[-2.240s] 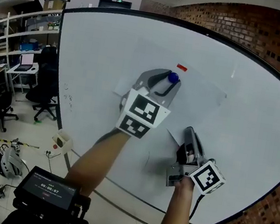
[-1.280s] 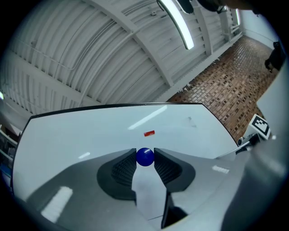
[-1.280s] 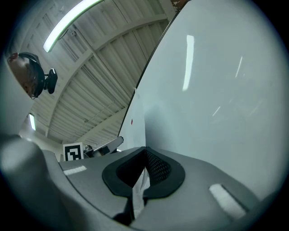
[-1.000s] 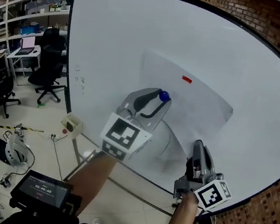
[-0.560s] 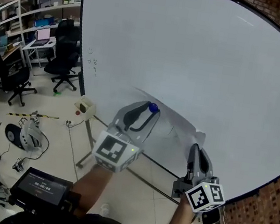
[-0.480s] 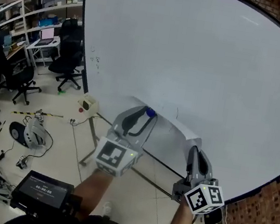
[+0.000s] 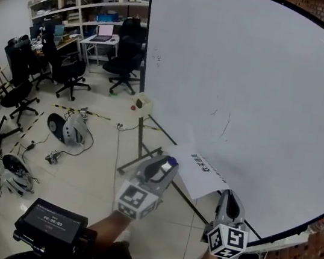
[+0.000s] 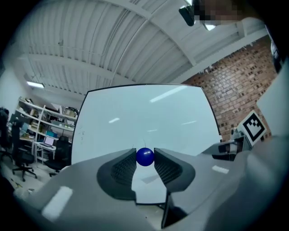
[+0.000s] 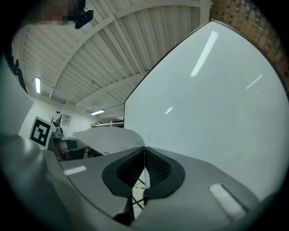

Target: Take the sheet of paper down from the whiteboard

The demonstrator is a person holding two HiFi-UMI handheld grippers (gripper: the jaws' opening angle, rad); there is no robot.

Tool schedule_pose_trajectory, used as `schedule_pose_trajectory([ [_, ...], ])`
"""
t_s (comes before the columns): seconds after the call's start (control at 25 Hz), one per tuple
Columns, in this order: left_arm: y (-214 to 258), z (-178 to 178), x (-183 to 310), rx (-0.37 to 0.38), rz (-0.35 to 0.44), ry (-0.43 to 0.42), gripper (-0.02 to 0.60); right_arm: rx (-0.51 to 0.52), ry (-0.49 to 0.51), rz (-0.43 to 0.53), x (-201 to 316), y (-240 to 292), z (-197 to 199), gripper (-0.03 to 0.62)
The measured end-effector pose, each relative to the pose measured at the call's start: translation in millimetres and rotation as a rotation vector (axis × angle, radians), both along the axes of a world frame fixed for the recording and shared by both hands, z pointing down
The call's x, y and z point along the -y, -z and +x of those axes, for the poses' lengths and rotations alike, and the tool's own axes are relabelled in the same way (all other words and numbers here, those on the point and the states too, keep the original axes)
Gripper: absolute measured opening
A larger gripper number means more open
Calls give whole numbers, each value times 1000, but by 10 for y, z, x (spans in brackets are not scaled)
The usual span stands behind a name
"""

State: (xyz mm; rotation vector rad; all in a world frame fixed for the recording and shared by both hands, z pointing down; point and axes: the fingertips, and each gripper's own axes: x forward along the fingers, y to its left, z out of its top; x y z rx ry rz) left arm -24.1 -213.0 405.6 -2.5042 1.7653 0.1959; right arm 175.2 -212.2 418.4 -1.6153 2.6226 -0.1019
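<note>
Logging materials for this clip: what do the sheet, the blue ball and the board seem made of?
Sheet: thin white paper, matte; it bends and bears print.
Ball: glossy blue, probably plastic; a faint sheen shows.
Board: smooth glossy white panel, dark frame; it mirrors ceiling lights.

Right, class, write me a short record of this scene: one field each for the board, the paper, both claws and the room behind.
whiteboard: no paper on it, only faint pen marks
paper: off the board, held low in front of its bottom edge, a line of print showing
left claw: shut on a blue ball
right claw: shut on the paper's edge
room: chairs and shelves at the far left, cables on the floor
</note>
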Motion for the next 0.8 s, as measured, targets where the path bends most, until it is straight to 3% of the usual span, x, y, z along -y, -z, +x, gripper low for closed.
schedule_pose_trajectory([
  [0.12, -317, 53, -226, 22, -34, 13, 123, -38, -18, -41, -156, -250, 57, 12],
  [0.44, -656, 47, -561, -20, -95, -45, 123, -120, -103, -131, -609, -826, 124, 12],
  [0.8, -588, -320, -617, -49, -95, -25, 123, -93, -122, -89, -873, -657, -374, 12],
])
